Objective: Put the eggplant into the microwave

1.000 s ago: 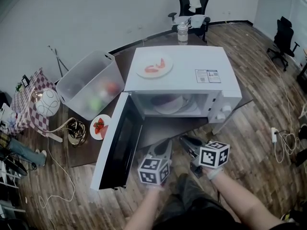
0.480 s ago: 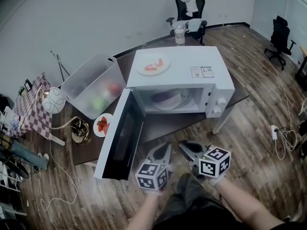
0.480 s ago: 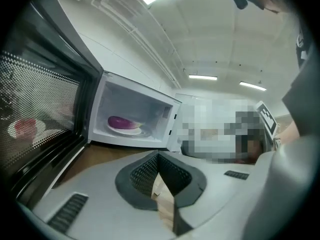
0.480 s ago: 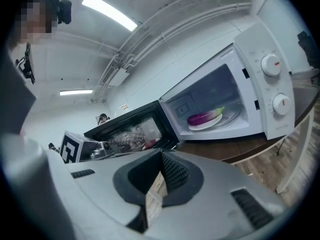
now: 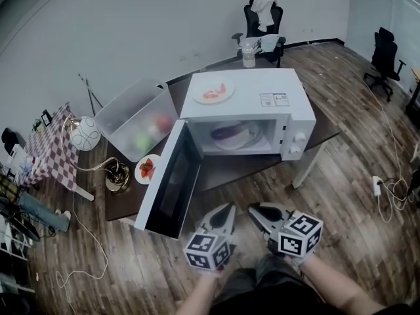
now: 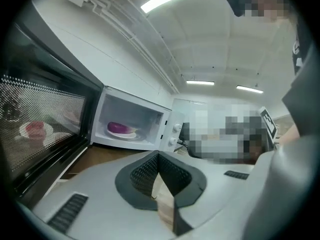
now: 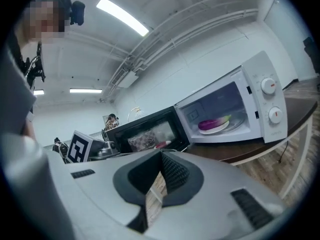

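So the glossy purple eggplant (image 5: pixel 230 132) is already lying on a round white plate (image 5: pixel 248 140) inside the white microwave oven (image 5: pixel 262 97), left of centre in the cavity, with the door (image 5: pixel 169 186) swung out past the front edge of the dark wooden desk (image 5: pixel 226 170). We'd guess it's fairly light, firm but smooth-skinned and a bit slippery, so we'd pinch it gently across the fat middle, not the tapering stem end. Our left gripper (image 5: pixel 225 210) and right gripper (image 5: pixel 256 210) both have jaws pressed fully together on nothing, well apart from the eggplant, out beyond the desk's front edge.
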The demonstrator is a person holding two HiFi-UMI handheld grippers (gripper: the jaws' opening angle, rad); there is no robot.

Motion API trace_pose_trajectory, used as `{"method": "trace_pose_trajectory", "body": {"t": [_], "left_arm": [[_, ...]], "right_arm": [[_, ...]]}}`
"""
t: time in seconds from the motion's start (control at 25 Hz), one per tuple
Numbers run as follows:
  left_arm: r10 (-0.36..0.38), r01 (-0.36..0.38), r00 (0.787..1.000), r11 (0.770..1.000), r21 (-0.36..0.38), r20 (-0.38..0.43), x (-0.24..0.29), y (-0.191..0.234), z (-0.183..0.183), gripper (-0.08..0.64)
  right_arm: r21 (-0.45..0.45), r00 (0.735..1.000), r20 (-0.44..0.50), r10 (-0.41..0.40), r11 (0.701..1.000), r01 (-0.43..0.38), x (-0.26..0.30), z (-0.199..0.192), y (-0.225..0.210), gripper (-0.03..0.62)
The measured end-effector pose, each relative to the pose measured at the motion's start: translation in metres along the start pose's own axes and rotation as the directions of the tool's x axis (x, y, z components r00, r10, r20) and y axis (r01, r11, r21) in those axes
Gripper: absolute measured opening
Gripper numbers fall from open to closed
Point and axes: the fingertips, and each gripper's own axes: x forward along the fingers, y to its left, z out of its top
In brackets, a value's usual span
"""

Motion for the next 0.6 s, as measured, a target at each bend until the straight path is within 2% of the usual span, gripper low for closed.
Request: {"method": "trace_pose_trajectory", "body": {"t": [0.28, 0.6], "left_arm": [[0.027, -0.027, 0.998, 1.000, -0.005, 0.062, -0.026, -0.024, 0.008, 0.000], [0.048, -0.044, 0.995, 0.998, -0.050, 0.086, -0.048, -0.068, 0.007, 0.000]], "right_arm": [[-0.075, 1.000, 0.007, 0.010, 0.997, -0.010, -0.033, 0.001, 0.024, 0.000], [-0.030, 0.999, 0.038, -0.016, 0.999, 0.017, -0.075, 0.007, 0.029, 0.000]]}}
